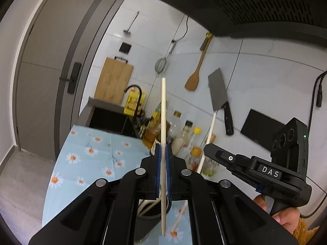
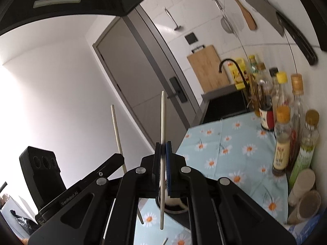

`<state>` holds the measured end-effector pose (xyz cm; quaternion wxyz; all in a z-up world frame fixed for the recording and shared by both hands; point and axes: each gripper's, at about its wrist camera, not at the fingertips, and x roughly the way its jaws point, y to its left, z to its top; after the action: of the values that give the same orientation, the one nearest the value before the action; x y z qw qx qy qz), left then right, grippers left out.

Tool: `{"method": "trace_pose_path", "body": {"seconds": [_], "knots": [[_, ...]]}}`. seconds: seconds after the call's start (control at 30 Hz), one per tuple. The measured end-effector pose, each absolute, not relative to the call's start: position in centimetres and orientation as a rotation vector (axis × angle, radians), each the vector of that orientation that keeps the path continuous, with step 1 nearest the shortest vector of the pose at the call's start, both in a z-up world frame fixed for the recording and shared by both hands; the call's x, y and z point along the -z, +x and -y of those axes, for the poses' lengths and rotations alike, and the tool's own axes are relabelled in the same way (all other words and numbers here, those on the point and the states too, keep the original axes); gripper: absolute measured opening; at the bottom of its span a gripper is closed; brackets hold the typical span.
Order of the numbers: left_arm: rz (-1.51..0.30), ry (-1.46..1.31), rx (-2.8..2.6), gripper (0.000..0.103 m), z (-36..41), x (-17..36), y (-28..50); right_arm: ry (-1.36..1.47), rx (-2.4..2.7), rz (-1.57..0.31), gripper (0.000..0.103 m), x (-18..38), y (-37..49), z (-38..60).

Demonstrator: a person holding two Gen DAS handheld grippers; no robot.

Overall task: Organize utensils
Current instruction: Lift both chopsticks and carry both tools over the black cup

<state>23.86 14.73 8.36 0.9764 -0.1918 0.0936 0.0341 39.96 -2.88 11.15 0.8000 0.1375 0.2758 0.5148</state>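
My left gripper [image 1: 162, 149] is shut on a cream chopstick [image 1: 163, 110] held upright above a dark utensil holder [image 1: 149, 220] that contains more pale utensils. My right gripper [image 2: 162, 149] is shut on a second cream chopstick [image 2: 162, 118], also upright, over the same dark holder [image 2: 173, 208]. The right gripper shows in the left wrist view [image 1: 208, 151] with its chopstick [image 1: 210, 130]. The left gripper shows in the right wrist view [image 2: 120, 158] with its chopstick [image 2: 116, 126]. Another chopstick [image 1: 179, 216] lies on the daisy-print cloth [image 1: 92, 159].
Several sauce and oil bottles [image 2: 284, 138] stand along the wall. A cleaver [image 1: 219, 96], wooden spatula [image 1: 194, 77] and strainer [image 1: 162, 65] hang on the tiled wall. A black sink [image 1: 110, 120] with faucet and a cutting board [image 1: 114, 79] lie beyond the cloth.
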Motion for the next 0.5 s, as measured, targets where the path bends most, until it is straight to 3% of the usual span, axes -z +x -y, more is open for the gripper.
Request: {"method": "trace_pose_path", "body": {"seconds": [0.3, 0.5], "knots": [[-0.152, -0.367, -0.079, 0.004, -15.4, -7.5, 26.1, 0.281, -1.048, -0.473, 0.006, -11.0, 41.2, 2.0], [-0.125, -0.350, -0.123, 0.004, -15.8, -5.8, 27.3, 0.266, -1.048, -0.506, 0.006, -8.8, 42.0, 1.1]]}}
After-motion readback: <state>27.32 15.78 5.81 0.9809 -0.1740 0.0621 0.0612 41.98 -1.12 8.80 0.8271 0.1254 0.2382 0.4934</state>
